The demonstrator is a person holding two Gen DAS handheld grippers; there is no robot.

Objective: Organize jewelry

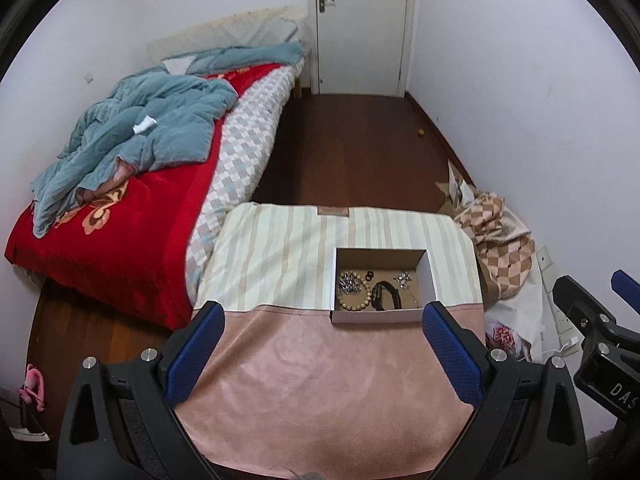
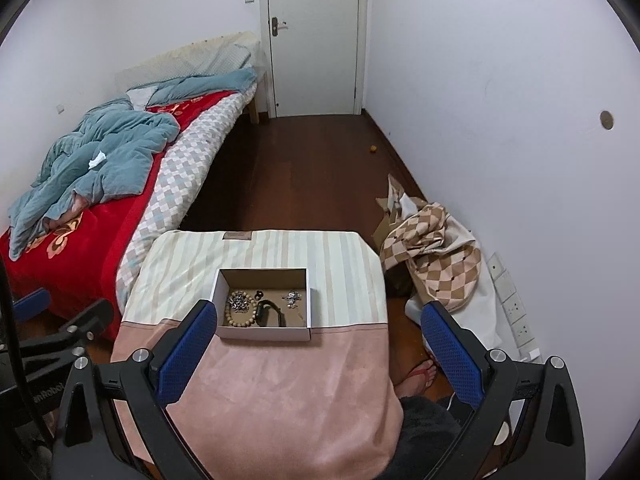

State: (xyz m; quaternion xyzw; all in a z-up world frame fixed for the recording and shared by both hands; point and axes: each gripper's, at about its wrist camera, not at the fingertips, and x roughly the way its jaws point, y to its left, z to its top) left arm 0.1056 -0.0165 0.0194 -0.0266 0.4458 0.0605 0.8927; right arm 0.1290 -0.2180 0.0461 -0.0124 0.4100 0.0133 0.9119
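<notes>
I am holding the left gripper (image 1: pixel 320 320) above the near, pink part of the cloth-covered table (image 1: pixel 320 392), with its blue pads spread wide apart and nothing between them. To its right I am seeing the open cardboard box (image 1: pixel 427 276) sitting on the striped half of the cloth, and all the jewelry is lying inside it.

Reading the box floor from left to right: a glittery silver cluster (image 1: pixel 349 282) is resting against a wooden bead bracelet (image 1: pixel 354 301), a small dark ring (image 1: pixel 369 275) is sitting just behind them, a black band (image 1: pixel 386 295) is touching the beads, and a second silver piece (image 1: pixel 403 278) is lying apart near the right wall, with what looks like a fine chain trailing from it.

The right gripper (image 2: pixel 318 320) is hovering farther right, likewise gaping and empty, its left finger overlapping the box's near corner in its own view.

I am worrying about three things. The left-hand pieces are crowding each other, so a pinch on one is likely dragging a neighbour along. The box walls are standing close around them, so a wide finger is liable to catch a wall and shove the light box across the loose cloth. The thin chain is hard to make out, and it could snag.
</notes>
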